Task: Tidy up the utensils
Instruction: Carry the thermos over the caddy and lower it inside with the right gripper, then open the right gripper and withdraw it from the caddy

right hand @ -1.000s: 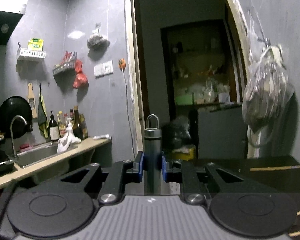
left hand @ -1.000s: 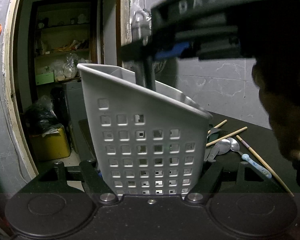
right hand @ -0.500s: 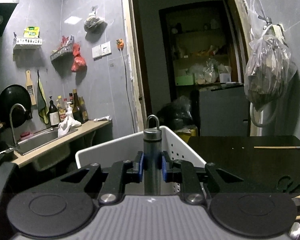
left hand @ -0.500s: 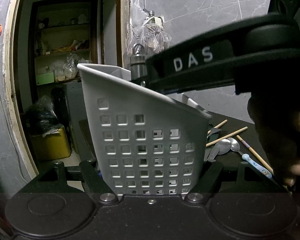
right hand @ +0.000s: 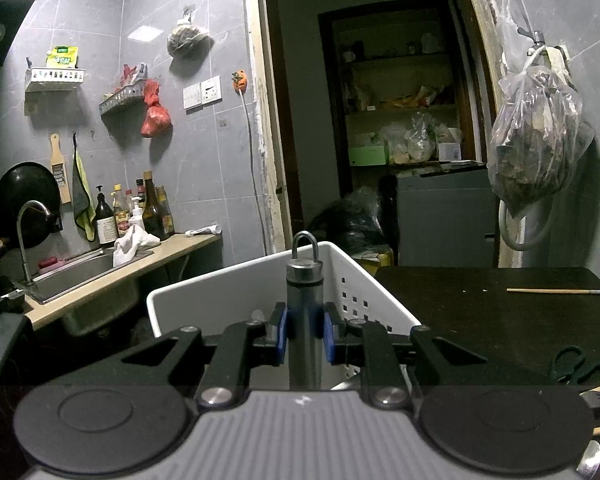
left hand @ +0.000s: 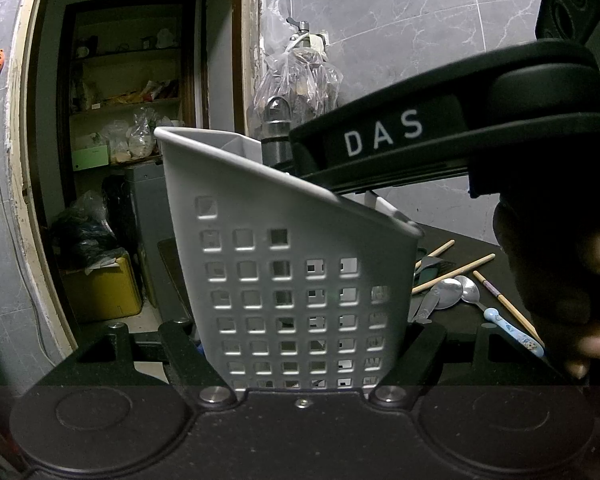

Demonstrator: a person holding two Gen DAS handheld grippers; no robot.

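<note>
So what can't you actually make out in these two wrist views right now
- Lower end of the steel loop-topped utensil handle: right wrist view, hidden by the right gripper.
- Inside of the grey perforated plastic caddy: left wrist view, its wall blocks it.
- Black scissors: dim, partly cut off.

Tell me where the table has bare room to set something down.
Free: the dark table between the white caddy and the lone chopstick. Crowded: the near right corner, with scissors, spoons and more chopsticks.
</note>
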